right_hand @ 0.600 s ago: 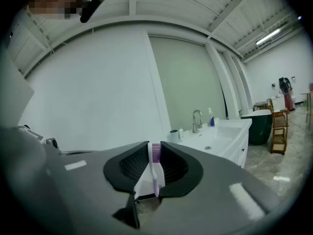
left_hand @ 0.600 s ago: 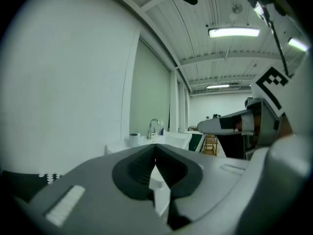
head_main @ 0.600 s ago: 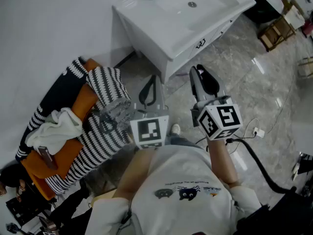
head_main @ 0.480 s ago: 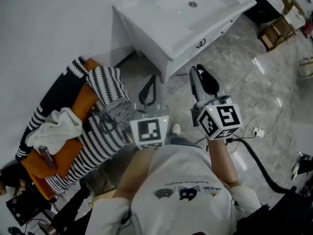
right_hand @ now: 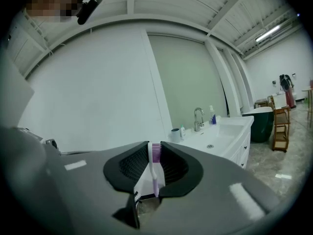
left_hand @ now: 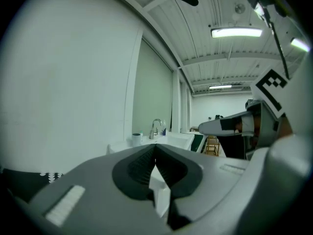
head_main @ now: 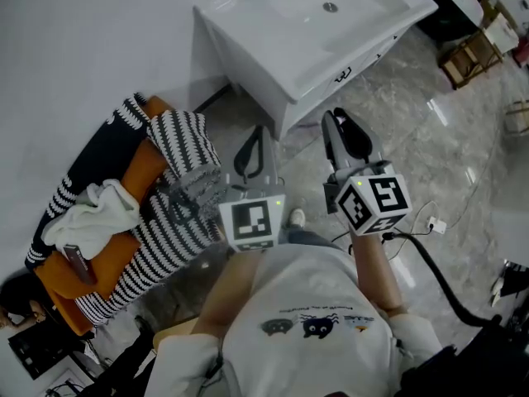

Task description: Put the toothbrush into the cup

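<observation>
Against the white wall (right_hand: 98, 106), the cup (right_hand: 175, 135) stands on the far corner of the washstand (right_hand: 230, 131), well apart from the right gripper (right_hand: 154, 145) pinching the toothbrush (right_hand: 155, 177), whose slim neck could slip loose on the way; the left gripper (left_hand: 155, 147) is closed and empty.

The person wears a white T-shirt (head_main: 307, 300) with a row of little cartoon pictures on the front. The left claw (head_main: 258, 132) is grey outside, with black ridged pads inside. The right claw (head_main: 332, 118) looks the same, grey with black pads. Each claw has a white cube on it, the left cube (head_main: 250, 222) and the right cube (head_main: 374, 203), with big black square marks. A thick black cable (head_main: 438, 281) runs off from the right claw.
</observation>
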### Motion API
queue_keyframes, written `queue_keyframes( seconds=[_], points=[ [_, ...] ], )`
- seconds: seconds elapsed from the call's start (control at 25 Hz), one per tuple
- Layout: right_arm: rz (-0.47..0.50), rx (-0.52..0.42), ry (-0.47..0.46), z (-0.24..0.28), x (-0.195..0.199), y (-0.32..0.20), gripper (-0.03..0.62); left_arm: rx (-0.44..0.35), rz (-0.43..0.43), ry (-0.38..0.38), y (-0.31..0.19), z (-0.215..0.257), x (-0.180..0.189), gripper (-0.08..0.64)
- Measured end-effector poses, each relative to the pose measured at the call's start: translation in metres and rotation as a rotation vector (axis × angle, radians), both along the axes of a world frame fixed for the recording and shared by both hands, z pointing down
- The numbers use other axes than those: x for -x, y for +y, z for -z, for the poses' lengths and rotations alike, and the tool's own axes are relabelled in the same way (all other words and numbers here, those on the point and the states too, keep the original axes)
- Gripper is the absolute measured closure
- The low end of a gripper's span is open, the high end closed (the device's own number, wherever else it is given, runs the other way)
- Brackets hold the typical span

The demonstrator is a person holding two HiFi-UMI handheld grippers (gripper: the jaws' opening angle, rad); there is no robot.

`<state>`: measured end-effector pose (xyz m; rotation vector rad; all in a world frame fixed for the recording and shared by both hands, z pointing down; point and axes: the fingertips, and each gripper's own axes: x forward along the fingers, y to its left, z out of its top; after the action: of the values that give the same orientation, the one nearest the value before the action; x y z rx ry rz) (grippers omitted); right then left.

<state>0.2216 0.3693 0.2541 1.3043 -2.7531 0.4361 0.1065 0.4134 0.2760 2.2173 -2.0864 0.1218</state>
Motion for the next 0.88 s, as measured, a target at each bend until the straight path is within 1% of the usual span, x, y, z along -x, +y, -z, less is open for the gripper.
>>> queue_keyframes(
  seconds=[0.32,0.56,0.88],
  points=[
    [-0.007,-0.013,0.005,0.003,0.022,-0.008,0.52,-0.002,0.005,0.013,-0.003,-0.003,0.027,0.56],
    [-0.034,-0.041,0.002,0.01,0.039,-0.015,0.52,-0.012,-0.009,0.01,-0.009,-0.002,0.051,0.56],
    [-0.039,-0.058,-0.009,0.013,0.05,-0.041,0.52,-0.022,0.018,0.018,-0.029,-0.004,0.07,0.56]
  ],
)
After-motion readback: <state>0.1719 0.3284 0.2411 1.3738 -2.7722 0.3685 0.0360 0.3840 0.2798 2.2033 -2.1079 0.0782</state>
